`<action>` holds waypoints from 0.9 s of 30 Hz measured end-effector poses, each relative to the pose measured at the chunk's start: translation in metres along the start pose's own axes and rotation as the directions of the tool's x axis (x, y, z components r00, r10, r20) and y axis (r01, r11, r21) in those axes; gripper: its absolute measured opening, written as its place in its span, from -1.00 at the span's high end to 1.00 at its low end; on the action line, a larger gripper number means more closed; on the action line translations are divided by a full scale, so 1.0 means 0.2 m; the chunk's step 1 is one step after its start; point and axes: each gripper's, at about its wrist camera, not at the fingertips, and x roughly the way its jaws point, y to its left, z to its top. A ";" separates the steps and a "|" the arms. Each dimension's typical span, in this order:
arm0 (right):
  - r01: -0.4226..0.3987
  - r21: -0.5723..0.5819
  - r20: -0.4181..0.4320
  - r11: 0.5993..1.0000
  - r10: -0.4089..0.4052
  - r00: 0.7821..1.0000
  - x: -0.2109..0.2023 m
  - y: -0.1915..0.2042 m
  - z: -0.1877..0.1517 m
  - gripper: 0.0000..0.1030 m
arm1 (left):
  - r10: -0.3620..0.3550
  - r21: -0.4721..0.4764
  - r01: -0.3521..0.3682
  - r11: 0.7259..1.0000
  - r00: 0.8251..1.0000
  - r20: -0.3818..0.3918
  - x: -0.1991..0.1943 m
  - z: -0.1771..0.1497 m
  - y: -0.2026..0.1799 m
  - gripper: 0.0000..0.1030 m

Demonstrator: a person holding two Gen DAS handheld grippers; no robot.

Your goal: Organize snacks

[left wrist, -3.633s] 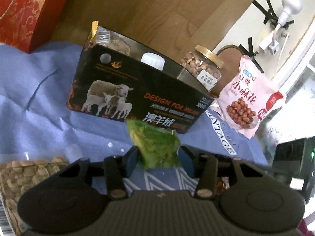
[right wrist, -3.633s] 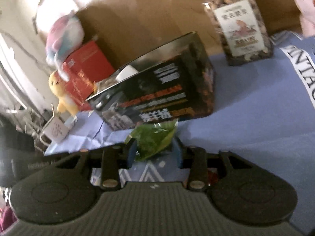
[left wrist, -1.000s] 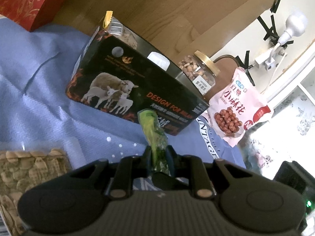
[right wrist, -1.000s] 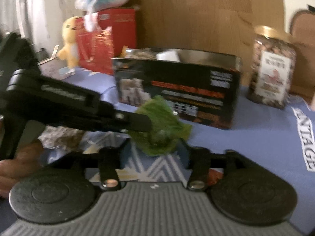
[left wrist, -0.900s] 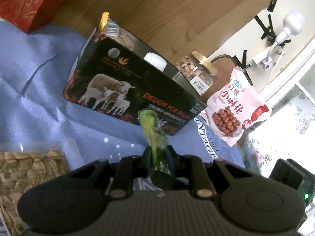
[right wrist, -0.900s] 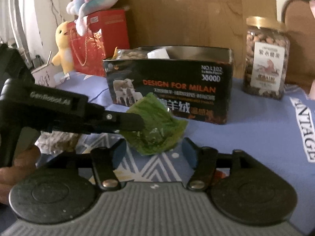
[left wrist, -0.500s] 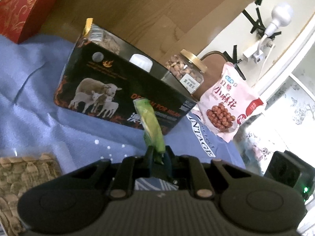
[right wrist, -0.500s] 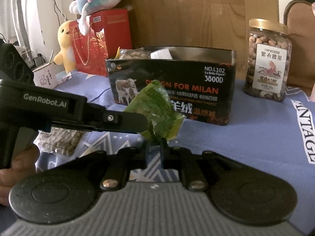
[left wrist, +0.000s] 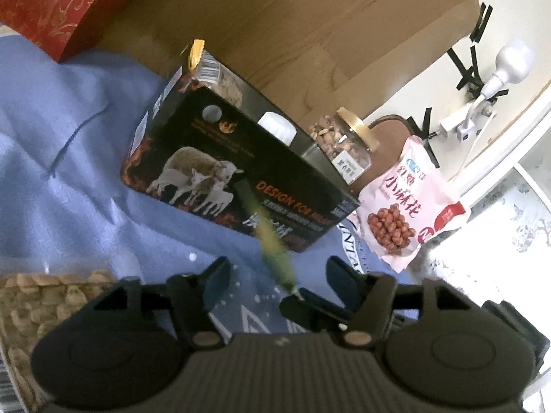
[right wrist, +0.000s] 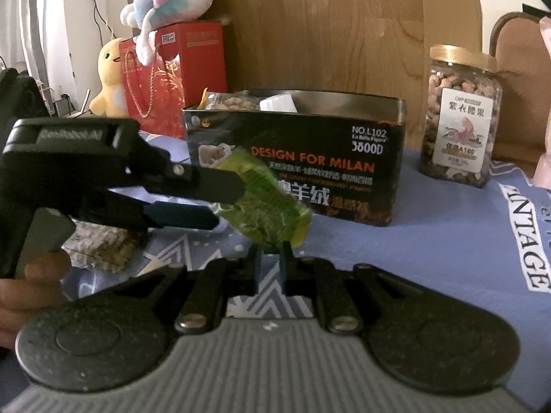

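Handover of the green packet is mid-way: right claw is pinched on its bottom edge, low and thin, w/ the bag standing up above the pads in front of the box. Left claw has just been opening; its jaws now stand apart either side of the packet, pads off it, though in the right view its fingers are right against the bag's left side. Main risk, as I read it: the grip is only on a seam or corner, so the floppy bag could pivot or slide out once it's swung toward the box. Second: left fingers sit so close that pulling back at an angle could snag the film and tug it from the right pads. Third: box already holds a nut bag and a white cap at the left end, so dropping there could leave the packet perched on the rim; the free space looks to be toward the right end. Also the jar stands just beside the box on the blue cloth, so a wide swing rightward might clip it. Frames are a bit blurred, so exact pad contact on the bag is hard to tell.
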 end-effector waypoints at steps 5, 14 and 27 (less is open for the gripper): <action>0.042 -0.063 0.014 0.997 -0.041 0.999 -0.03 0.05 -0.02 0.76 | -0.001 -0.012 0.002 1.000 1.000 0.029 -0.03 0.01 -0.03 -0.52; 0.090 -0.135 0.084 0.987 -0.079 0.993 -0.10 0.12 -0.04 0.95 | -0.019 -0.057 0.014 0.998 0.997 -0.081 0.04 -0.01 -0.04 0.75; 0.004 0.147 0.290 0.989 -0.047 0.956 -0.36 -0.12 0.07 0.87 | -0.185 0.000 0.186 0.983 0.982 0.036 -0.07 0.28 -0.28 0.93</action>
